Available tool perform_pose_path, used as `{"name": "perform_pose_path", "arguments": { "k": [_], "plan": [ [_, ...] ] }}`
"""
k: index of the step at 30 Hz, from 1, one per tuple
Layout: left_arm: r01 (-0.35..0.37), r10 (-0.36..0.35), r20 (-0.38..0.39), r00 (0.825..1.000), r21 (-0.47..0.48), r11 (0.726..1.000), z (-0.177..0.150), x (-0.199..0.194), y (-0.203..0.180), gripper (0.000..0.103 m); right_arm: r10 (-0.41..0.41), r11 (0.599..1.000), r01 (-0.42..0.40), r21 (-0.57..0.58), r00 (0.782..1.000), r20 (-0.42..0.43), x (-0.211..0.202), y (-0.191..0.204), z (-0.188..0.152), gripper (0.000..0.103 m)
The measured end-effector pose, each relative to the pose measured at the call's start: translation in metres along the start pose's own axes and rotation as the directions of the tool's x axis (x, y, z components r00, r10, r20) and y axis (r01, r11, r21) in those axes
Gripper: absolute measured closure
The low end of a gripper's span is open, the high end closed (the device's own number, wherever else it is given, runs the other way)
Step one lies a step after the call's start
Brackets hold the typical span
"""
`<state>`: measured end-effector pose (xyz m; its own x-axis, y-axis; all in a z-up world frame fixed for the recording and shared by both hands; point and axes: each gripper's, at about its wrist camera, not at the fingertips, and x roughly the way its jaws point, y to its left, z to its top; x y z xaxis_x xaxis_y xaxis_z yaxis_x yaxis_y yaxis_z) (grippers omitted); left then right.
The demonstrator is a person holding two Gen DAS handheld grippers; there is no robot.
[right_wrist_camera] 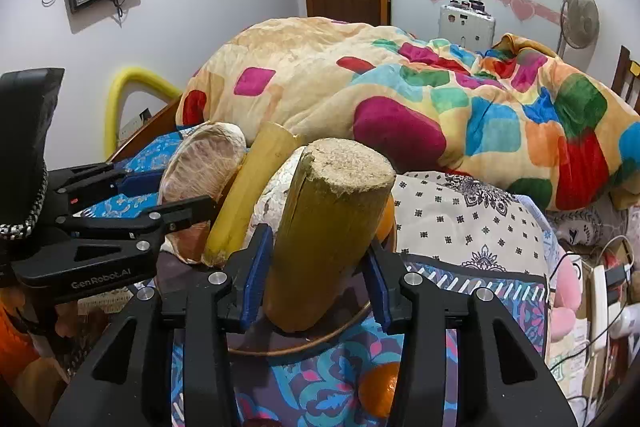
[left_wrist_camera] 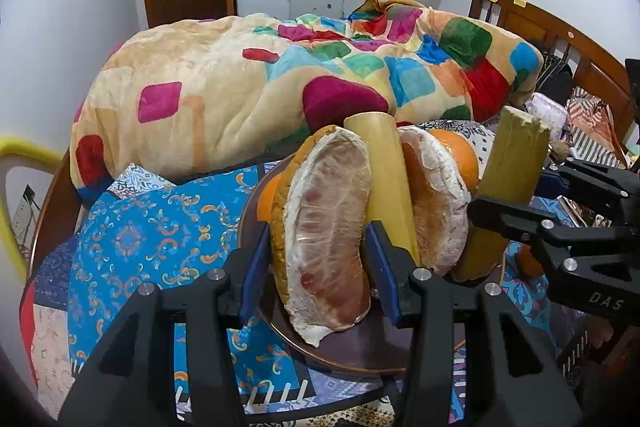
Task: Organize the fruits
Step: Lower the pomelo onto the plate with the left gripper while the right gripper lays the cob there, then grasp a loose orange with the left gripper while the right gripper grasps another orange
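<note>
My left tool [left_wrist_camera: 318,271] clamps a pomelo wedge [left_wrist_camera: 324,231] standing on edge over the near rim of the dark plate [left_wrist_camera: 360,351], its long axis running away from me. My right tool [right_wrist_camera: 316,275] grips a thick sugarcane piece [right_wrist_camera: 332,223] near its base; the cane stands almost upright, tilted slightly, its foot on or just above the plate's right edge, I cannot tell which. Between them a paler cane stick [left_wrist_camera: 384,179] leans against a second pomelo wedge [left_wrist_camera: 436,203], with an orange [left_wrist_camera: 460,151] behind. The right view alone shows another orange [right_wrist_camera: 378,387] lying off the plate on the bedspread [right_wrist_camera: 320,395], nearest my right tool. Beyond lies the patchwork quilt [left_wrist_camera: 280,75].
</note>
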<state>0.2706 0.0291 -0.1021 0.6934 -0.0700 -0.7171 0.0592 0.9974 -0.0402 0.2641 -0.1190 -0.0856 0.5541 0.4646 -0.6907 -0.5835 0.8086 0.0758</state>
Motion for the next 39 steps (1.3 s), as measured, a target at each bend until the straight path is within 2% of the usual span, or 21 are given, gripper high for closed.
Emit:
{"name": "perform_pose_path", "arguments": {
  "k": [8, 18, 26, 33, 39],
  "plan": [
    [-0.009, 0.009, 0.006, 1.0, 0.01, 1.0, -0.002, -0.008, -0.002, 0.047, -0.027, 1.0, 0.027, -0.003, 0.999, -0.019, 0.001, 0.001, -0.001, 0.059],
    [-0.007, 0.007, 0.021, 1.0, 0.035, 0.999, -0.008, -0.02, -0.008, 0.047, -0.043, 0.999, 0.043, -0.003, 0.998, -0.034, -0.002, -0.002, -0.008, 0.056],
    [-0.012, 0.01, 0.026, 1.0, 0.055, 0.998, -0.015, -0.025, -0.011, 0.046, -0.033, 0.999, 0.035, 0.024, 0.997, -0.068, 0.004, -0.009, -0.015, 0.044],
    [-0.005, 0.004, 0.019, 1.0, 0.052, 0.999, -0.02, -0.024, -0.01, 0.045, 0.012, 0.999, -0.007, 0.049, 0.995, -0.1, 0.008, -0.012, -0.022, 0.043],
    [-0.009, 0.009, 0.017, 1.0, 0.051, 0.999, -0.023, -0.025, -0.01, 0.045, -0.01, 1.0, 0.01, 0.0, 0.992, -0.128, 0.012, -0.006, -0.032, 0.043]
  ]
}}
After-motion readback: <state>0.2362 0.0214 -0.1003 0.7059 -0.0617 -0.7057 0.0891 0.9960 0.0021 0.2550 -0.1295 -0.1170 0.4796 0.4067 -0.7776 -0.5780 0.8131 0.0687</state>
